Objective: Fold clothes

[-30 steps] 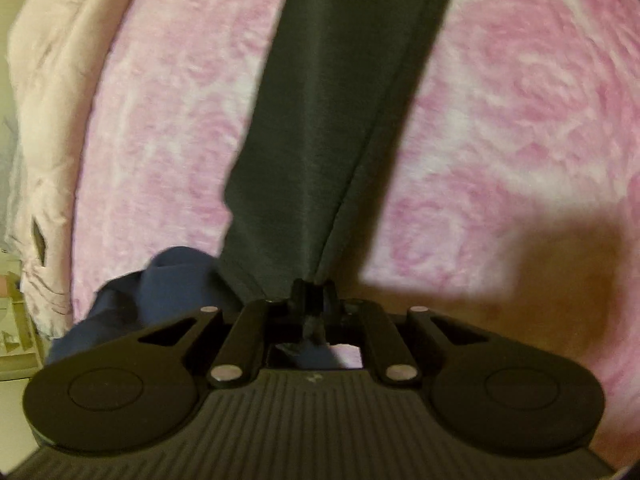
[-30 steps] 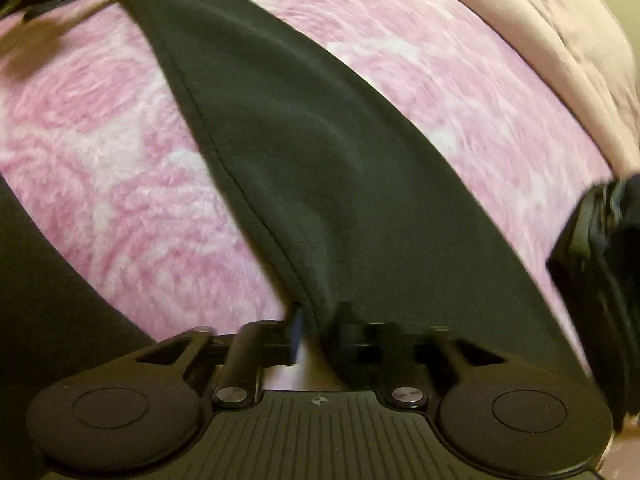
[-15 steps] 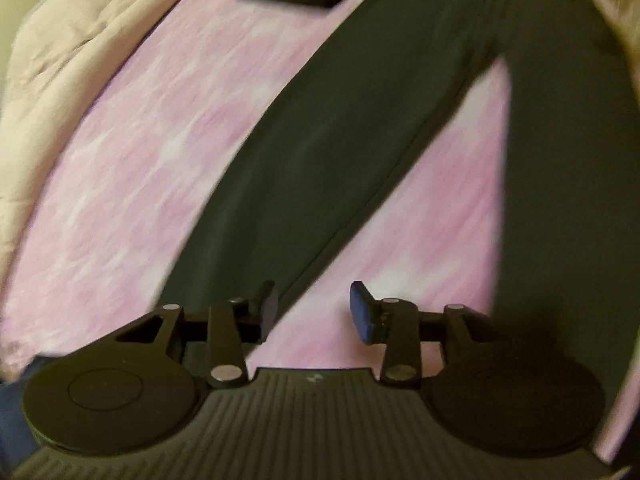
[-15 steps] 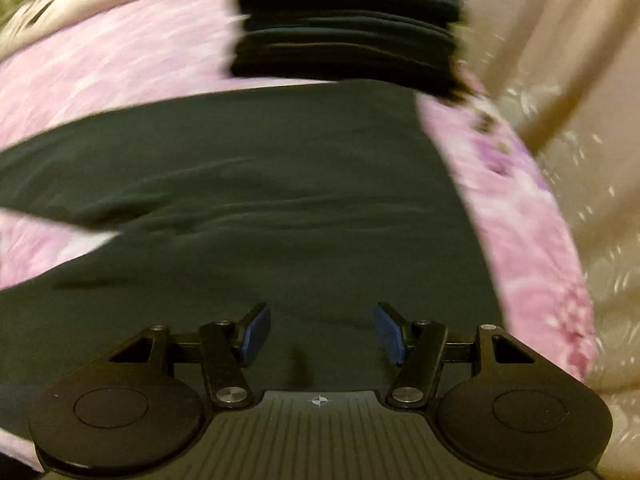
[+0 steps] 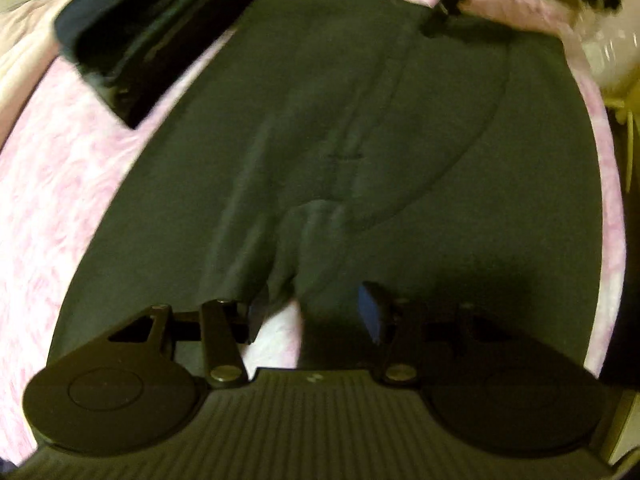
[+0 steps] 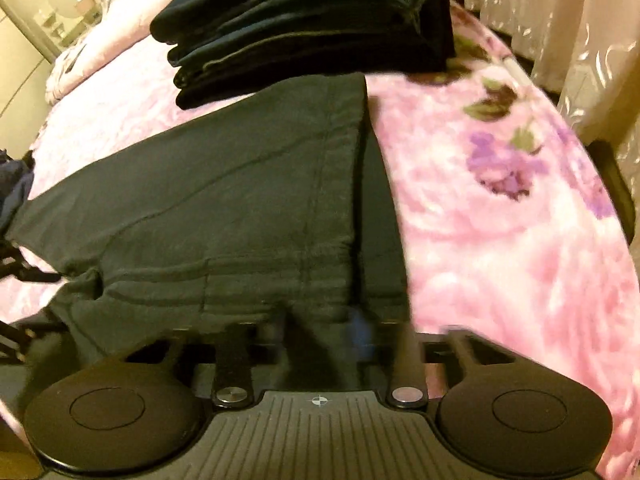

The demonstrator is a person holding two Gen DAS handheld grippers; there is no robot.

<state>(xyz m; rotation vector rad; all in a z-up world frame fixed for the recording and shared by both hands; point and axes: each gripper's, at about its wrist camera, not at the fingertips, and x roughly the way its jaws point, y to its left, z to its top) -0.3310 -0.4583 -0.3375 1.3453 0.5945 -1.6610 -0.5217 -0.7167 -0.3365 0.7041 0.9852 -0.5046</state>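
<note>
Dark grey trousers (image 5: pixel 360 128) lie spread flat on the pink floral blanket (image 5: pixel 48 184). My left gripper (image 5: pixel 312 316) is open, just above the crotch where the two legs split. In the right wrist view the trousers (image 6: pixel 224 200) show their waistband end, and my right gripper (image 6: pixel 316 332) is open right at the waistband edge, its fingers blurred. The other gripper shows as a dark shape at the waistband in the left wrist view (image 5: pixel 452 4).
A stack of folded dark clothes (image 6: pixel 304 28) sits on the blanket just beyond the trousers; it also shows in the left wrist view (image 5: pixel 160 28). Pale bedding (image 6: pixel 84 56) lies at the far left. Curtains (image 6: pixel 560 20) hang beyond the bed's right edge.
A second ago both grippers were shut on the trouser legs. Both have let go and opened, then moved up the trousers: left to the crotch, right to the waistband.
</note>
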